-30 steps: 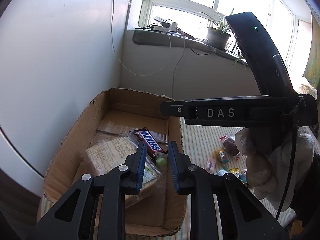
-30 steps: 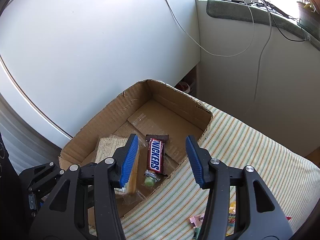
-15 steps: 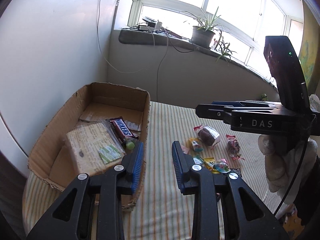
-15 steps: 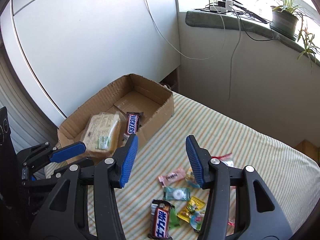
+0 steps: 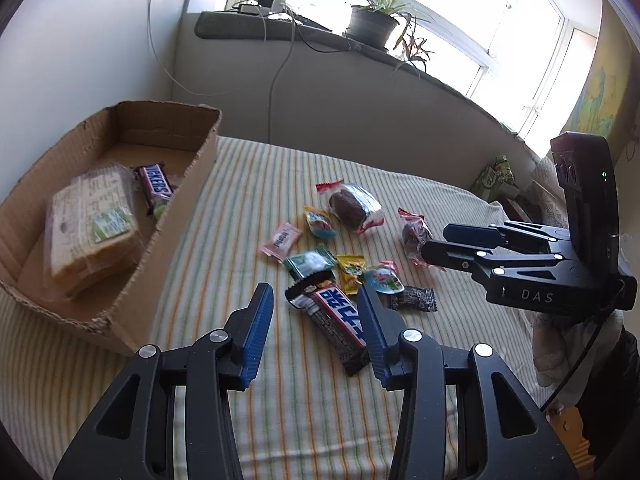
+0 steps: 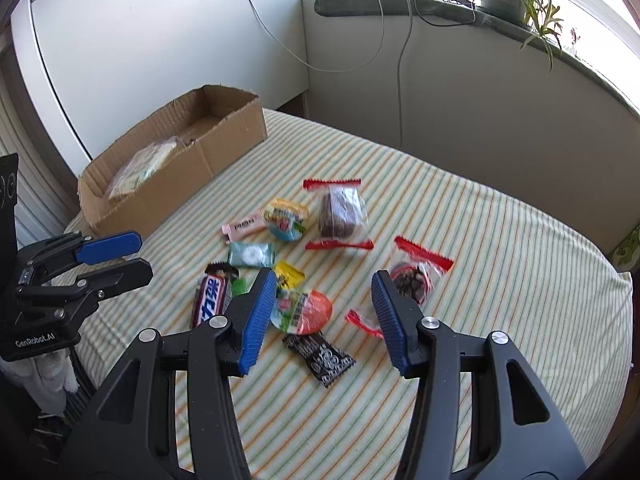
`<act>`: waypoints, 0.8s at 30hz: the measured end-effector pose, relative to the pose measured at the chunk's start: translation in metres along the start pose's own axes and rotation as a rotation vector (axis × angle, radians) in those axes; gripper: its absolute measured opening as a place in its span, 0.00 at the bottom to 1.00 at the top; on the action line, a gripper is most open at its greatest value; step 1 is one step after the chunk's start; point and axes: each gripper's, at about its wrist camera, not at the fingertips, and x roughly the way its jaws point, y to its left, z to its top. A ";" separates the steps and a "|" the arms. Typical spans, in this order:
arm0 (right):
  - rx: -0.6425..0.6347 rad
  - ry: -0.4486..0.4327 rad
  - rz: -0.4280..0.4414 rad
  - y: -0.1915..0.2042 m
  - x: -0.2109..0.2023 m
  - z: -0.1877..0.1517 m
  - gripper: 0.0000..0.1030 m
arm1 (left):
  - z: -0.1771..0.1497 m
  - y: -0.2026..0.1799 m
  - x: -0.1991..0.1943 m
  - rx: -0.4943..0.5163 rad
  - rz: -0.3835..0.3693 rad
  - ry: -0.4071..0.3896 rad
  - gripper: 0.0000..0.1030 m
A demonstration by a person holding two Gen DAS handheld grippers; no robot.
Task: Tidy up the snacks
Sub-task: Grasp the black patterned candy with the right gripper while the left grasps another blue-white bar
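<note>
Snacks (image 5: 348, 256) mid-cloth (box (image 5: 188, 200) leftward)

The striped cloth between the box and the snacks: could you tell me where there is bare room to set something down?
A bare strip runs along the cardboard box, left of the pink candy and the chocolate bar. The cloth behind the wrapped cake is free too. It is crowded around the teal mint and yellow packet.
</note>
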 end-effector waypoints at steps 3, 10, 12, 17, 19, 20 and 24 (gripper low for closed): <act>-0.010 0.032 0.012 -0.005 0.006 -0.018 0.51 | -0.006 -0.009 0.010 -0.007 -0.015 0.034 0.41; -0.060 0.077 0.062 -0.004 0.015 -0.044 0.50 | -0.012 -0.028 0.032 0.013 0.007 0.095 0.47; -0.072 0.082 0.064 -0.003 0.019 -0.046 0.50 | -0.012 -0.029 0.037 0.013 0.030 0.105 0.47; -0.109 0.102 0.063 -0.001 0.031 -0.046 0.50 | -0.010 -0.025 0.047 0.004 0.073 0.115 0.47; -0.135 0.109 0.044 0.003 0.037 -0.046 0.50 | -0.011 -0.025 0.050 0.009 0.081 0.116 0.47; -0.148 0.108 0.024 0.004 0.039 -0.046 0.50 | -0.010 -0.025 0.050 0.012 0.084 0.115 0.47; -0.177 0.113 0.015 0.007 0.046 -0.043 0.50 | -0.009 -0.024 0.051 0.018 0.084 0.115 0.47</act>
